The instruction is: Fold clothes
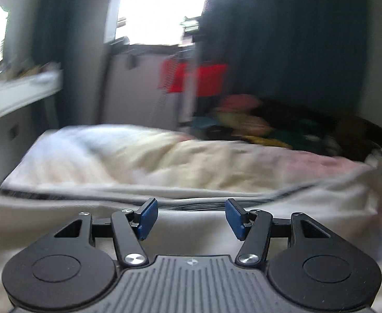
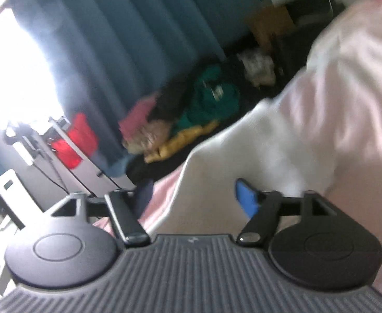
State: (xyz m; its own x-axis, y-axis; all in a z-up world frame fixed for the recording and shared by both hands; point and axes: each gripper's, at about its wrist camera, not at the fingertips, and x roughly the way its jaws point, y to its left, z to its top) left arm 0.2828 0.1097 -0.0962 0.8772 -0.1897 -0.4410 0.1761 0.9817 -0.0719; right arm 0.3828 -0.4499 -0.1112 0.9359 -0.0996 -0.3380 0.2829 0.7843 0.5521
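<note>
Hovering left gripper (image 1: 191, 217) fingers parted over white garment (image 1: 177, 224), right gripper (image 2: 193, 198) released beside it

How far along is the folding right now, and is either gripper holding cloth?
Done: nothing visibly folded; the white garment lies rumpled. In hand: nothing; the left gripper and right gripper are both open and empty. Left: that garment and the colourful clothes pile behind.
</note>
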